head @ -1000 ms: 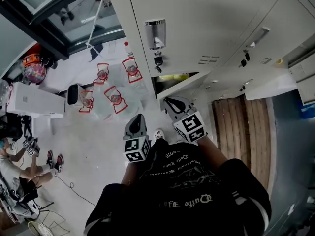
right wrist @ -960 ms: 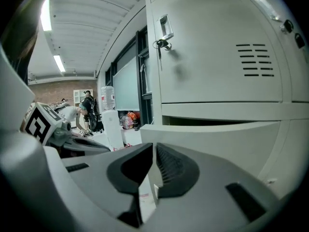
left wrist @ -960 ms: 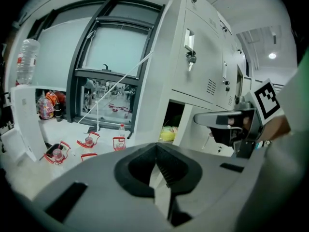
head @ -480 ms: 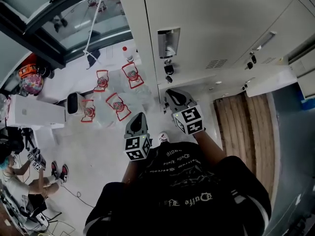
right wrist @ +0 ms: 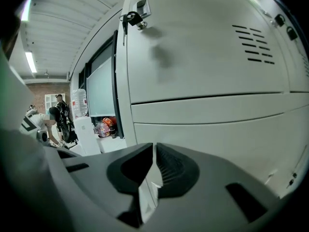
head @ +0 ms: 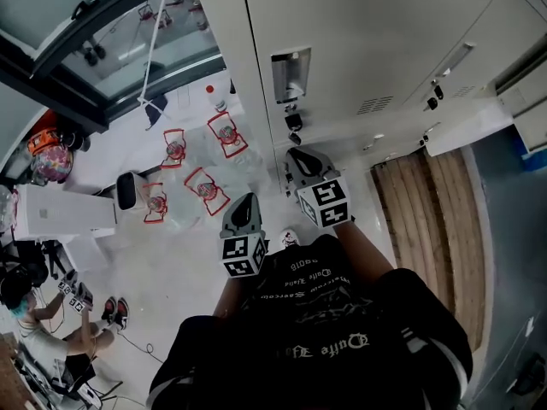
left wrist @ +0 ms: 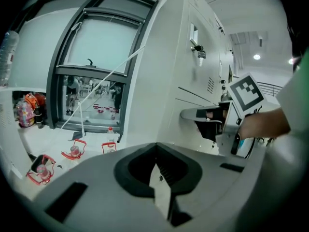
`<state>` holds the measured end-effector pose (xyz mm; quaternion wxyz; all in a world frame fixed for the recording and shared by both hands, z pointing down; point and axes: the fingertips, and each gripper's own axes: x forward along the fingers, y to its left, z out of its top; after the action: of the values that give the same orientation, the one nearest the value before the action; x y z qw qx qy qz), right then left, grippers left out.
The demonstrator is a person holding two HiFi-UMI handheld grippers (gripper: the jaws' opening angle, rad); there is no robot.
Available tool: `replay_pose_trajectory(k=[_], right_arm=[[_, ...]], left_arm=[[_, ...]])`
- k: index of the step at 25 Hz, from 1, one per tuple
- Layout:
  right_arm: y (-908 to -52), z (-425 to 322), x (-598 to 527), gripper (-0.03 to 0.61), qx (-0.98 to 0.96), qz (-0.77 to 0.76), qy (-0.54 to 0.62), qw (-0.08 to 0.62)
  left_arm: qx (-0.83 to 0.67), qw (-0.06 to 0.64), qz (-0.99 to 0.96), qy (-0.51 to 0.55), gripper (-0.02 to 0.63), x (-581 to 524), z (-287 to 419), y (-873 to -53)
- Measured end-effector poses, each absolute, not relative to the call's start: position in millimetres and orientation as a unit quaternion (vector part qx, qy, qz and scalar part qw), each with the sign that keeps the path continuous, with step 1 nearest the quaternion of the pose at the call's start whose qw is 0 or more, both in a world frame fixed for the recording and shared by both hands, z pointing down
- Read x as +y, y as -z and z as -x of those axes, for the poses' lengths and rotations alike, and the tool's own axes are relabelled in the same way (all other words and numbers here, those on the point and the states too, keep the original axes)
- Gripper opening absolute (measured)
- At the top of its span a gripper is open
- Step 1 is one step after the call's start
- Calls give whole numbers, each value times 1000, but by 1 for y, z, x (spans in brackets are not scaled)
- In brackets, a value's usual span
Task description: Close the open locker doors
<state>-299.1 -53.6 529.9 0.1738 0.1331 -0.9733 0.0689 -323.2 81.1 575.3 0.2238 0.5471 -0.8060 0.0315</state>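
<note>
- One lower locker door (head: pixel 346 156) is now seen flush with the locker front. A second ago it stood ajar, with a dark gap and something yellow showing inside.
- That gap was gone by half a second ago, and the right gripper (head: pixel 297 155) has been kept just in front of the door since.
- In the right gripper view the door (right wrist: pixel 217 149) fills the frame under the upper door, whose key (right wrist: pixel 131 19) hangs in its lock.
- The jaws of the right gripper (right wrist: pixel 153 170) are brought together, with nothing held between them.
- The left gripper (head: pixel 248 202) is held apart from the lockers and points toward the window side. Its jaws (left wrist: pixel 157 173) are likewise drawn together and empty.
- This door can be judged done.
- A pale panel (head: pixel 466 129) is seen standing out from the locker row further right. It is judged to be another open door, so the task is probably not finished.
</note>
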Motion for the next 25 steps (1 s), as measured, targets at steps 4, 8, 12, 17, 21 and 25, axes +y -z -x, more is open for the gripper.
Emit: replay_pose_trajectory(k=[4, 8, 12, 17, 21, 25], right_arm=[[-525, 297, -50, 26, -974, -134, -81, 166], [-522, 271, -45, 59, -974, -119, -89, 172], [-517, 214, -69, 94, -968, -159, -86, 173], [-497, 107, -139, 97, -942, -285, -92, 151], [-476, 13, -195, 97, -910, -384, -97, 122], [-461, -86, -250, 97, -872, -469, -100, 96]], left_arm=[[-792, 229, -566, -29, 8, 73, 319, -576], [-771, 239, -589, -34, 8, 57, 305, -581], [-733, 230, -638, -45, 8, 21, 275, -582], [-679, 225, -696, -56, 8, -32, 228, -580], [-647, 215, -729, -56, 8, -78, 180, -568], [-616, 188, -763, -63, 8, -130, 124, -553]])
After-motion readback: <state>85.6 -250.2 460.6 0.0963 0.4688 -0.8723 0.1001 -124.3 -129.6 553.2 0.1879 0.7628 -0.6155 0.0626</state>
